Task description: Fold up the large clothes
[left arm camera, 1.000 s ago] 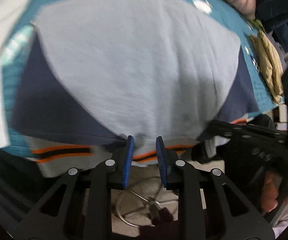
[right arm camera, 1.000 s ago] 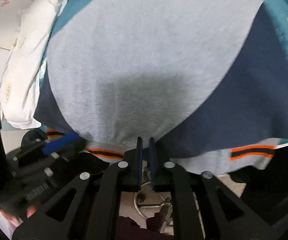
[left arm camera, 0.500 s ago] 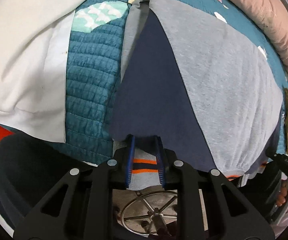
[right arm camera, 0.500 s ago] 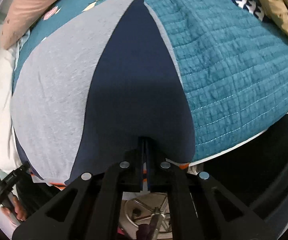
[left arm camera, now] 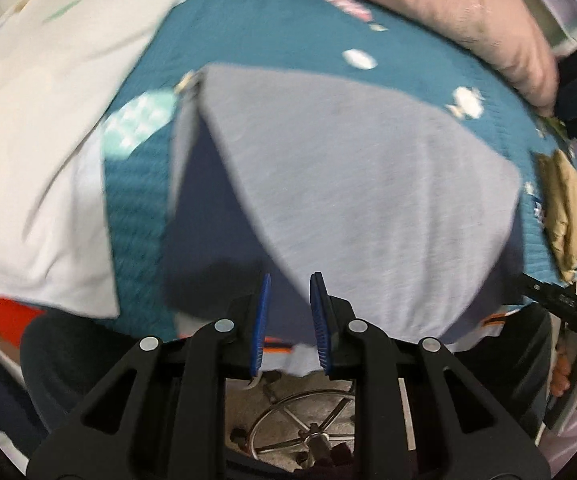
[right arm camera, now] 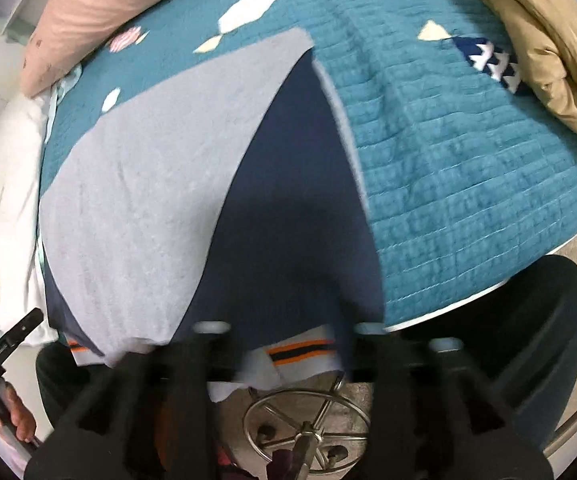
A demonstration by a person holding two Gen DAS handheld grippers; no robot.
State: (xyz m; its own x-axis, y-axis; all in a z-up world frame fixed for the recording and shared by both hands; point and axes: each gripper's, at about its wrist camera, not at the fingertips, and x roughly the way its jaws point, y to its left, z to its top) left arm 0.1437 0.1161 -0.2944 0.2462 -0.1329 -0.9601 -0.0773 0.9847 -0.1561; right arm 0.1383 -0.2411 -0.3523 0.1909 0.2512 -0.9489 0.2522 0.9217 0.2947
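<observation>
A grey sweatshirt [left arm camera: 360,184] with navy sleeves lies flat on the teal quilt [left arm camera: 272,36], its sleeve cuffs with orange stripes hanging over the near edge. My left gripper [left arm camera: 288,320] is open just above the left navy sleeve [left arm camera: 208,216], holding nothing. In the right wrist view the same sweatshirt [right arm camera: 136,200] shows, with its right navy sleeve [right arm camera: 288,216] and striped cuff [right arm camera: 300,352]. My right gripper [right arm camera: 284,340] is blurred; its jaws stand wide apart, holding nothing.
White bedding [left arm camera: 28,152] lies at the left, a pink pillow [left arm camera: 448,20] at the back, folded tan clothes [right arm camera: 548,48] at the right. A chair base [right arm camera: 308,428] stands on the floor below the bed edge.
Both grippers have let go of the sleeve cuffs and opened. The left one has swung right and back a little; the sleeves now lie on the sweatshirt's sides.
</observation>
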